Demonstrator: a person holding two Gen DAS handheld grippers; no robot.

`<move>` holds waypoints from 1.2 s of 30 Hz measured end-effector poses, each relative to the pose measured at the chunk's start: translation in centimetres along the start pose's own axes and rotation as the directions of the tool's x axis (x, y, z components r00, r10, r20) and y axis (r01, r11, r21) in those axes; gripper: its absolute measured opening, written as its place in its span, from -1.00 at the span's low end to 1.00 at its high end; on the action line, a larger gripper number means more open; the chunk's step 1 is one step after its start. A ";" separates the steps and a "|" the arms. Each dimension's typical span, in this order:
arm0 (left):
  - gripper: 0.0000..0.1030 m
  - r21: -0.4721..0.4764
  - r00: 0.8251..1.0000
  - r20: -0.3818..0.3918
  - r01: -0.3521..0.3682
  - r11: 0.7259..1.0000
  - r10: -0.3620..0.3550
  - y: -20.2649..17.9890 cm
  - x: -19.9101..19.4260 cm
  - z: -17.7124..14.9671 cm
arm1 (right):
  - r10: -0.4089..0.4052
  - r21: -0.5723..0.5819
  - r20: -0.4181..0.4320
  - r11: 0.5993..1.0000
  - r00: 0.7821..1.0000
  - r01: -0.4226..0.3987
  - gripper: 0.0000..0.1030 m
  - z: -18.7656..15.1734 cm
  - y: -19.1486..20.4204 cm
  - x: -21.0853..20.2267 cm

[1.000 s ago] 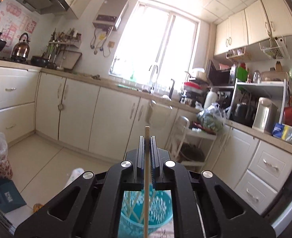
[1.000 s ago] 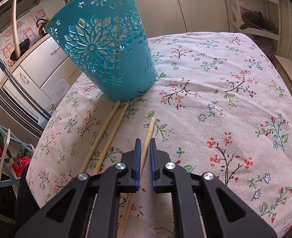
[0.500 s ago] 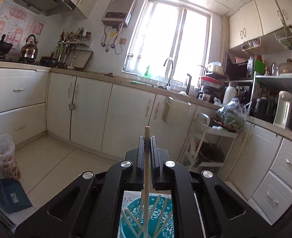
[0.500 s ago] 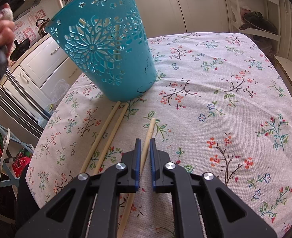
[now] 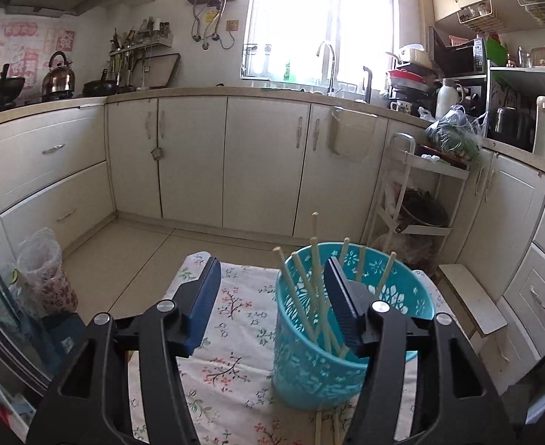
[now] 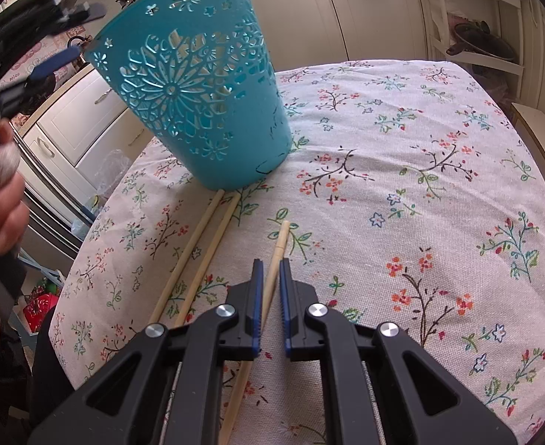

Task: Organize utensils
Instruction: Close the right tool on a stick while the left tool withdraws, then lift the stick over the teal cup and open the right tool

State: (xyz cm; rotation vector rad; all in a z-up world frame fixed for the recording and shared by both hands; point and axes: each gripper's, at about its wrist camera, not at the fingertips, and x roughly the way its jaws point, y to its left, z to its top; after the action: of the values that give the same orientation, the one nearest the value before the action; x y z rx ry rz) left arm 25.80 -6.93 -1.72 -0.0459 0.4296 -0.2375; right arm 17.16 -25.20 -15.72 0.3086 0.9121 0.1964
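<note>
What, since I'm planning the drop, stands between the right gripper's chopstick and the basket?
Nothing on the cloth. The left gripper, its jaws just opened and gripping nothing, hangs over the basket's mouth.

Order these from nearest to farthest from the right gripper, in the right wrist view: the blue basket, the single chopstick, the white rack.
1. Single chopstick: between the fingers of the right gripper.
2. Blue basket: ahead, to the left.
3. White rack: beyond the table, upper right.
</note>
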 end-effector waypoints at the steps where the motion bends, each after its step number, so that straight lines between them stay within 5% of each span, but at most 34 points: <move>1: 0.16 -0.004 1.000 -0.012 -0.007 1.000 0.007 0.5 -0.3 -0.4 | 0.000 0.000 0.000 1.000 1.000 0.000 -0.82 0.0 0.0 0.0; 11: 0.55 -0.048 0.992 -0.122 -0.030 0.998 0.024 4.6 -0.9 -5.0 | -0.019 -0.026 -0.010 0.999 1.000 0.018 -0.76 0.1 0.6 0.1; 25: 0.74 -0.106 0.922 -0.387 -0.017 0.994 -0.026 5.9 4.9 -12.2 | -0.158 -0.122 -0.041 0.981 0.987 0.152 -0.74 1.1 2.2 1.1; 32: 0.76 -0.118 0.918 -0.396 -0.016 0.993 -0.032 5.9 5.1 -12.3 | -0.241 -0.239 -0.052 0.945 0.969 0.222 -0.75 0.3 3.6 1.0; 36: 0.76 -0.121 0.912 -0.408 -0.017 0.992 -0.034 5.9 5.3 -12.3 | -0.160 -0.149 -0.055 0.977 0.986 0.150 -0.89 0.3 2.2 0.5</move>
State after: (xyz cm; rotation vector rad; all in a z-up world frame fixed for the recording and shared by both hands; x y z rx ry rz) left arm 26.64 -2.41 -15.58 -0.1194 0.8645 -0.2289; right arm 17.60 -23.02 -15.12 0.0961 0.9780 0.1283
